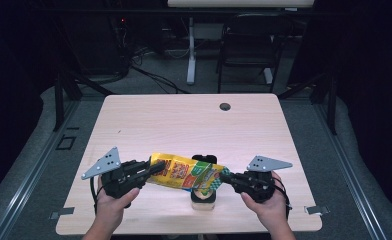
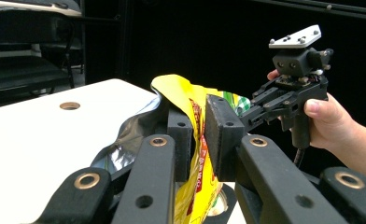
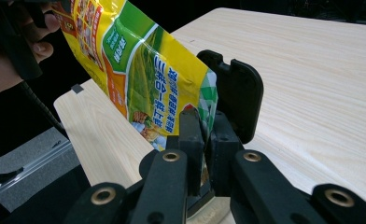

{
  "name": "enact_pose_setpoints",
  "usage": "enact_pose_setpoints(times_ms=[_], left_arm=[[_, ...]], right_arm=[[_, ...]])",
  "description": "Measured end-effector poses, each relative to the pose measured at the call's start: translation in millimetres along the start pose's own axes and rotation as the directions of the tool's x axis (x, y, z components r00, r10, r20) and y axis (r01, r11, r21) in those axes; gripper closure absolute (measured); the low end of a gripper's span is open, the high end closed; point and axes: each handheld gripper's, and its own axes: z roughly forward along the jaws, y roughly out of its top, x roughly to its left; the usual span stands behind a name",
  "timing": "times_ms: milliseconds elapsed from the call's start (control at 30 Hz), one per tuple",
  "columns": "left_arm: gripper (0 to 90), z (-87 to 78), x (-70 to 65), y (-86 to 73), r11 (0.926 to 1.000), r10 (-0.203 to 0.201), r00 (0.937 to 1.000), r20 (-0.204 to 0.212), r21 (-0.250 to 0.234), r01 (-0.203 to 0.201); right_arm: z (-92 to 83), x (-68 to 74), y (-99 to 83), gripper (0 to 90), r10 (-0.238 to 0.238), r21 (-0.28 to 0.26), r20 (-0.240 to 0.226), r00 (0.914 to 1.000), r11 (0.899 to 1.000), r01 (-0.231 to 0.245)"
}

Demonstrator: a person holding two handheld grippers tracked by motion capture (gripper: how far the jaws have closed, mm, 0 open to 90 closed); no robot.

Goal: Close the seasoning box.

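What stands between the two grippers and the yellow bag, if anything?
Nothing visible does. The left gripper pinches one end of the yellow bag and the right gripper pinches the other end, so the bag hangs between them above a black-and-white container on the table.

Dark room, grey floor [image 1: 174,80], black chair [image 1: 246,45] behind.

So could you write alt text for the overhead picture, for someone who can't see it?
Two hands hold a yellow snack bag stretched in the air between two black grippers, the left gripper pinching one end and the right gripper the other, over a pale wooden table. A small black-and-cream device sits on the table under the bag.
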Motion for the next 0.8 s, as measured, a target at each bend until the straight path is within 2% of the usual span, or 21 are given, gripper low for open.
enact_pose_setpoints(times_ms=[133, 400, 567, 800], left_arm=[[80.8, -1.9, 1.1, -1.2, 1.0, 0.008, 1.0, 0.003, 0.001, -0.008], [80.7, -4.6, 3.2, -3.2, 1.0, 0.008, 1.0, 0.0, 0.004, -0.008], [80.7, -7.9, 5.8, -6.8, 1.0, -0.002, 1.0, -0.004, 0.002, 0.002], [80.7, -12.1, 8.2, -13.0, 0.9999, -0.012, 0.9999, -0.008, 0.003, 0.012]], right_arm=[[1.8, 0.1, -0.8, 83.4, 0.0, -0.012, -0.006, 1.0, 1.0, 0.0], [6.1, -0.3, -4.0, 83.0, -0.005, -0.002, -0.013, 0.9999, 1.0, 0.005], [8.3, -3.4, -7.7, 83.6, 0.01, 0.001, -0.021, 0.9997, 1.0, -0.01], [13.6, -0.4, -9.0, 84.7, -0.002, 0.007, -0.041, 0.9991, 1.0, 0.002]])
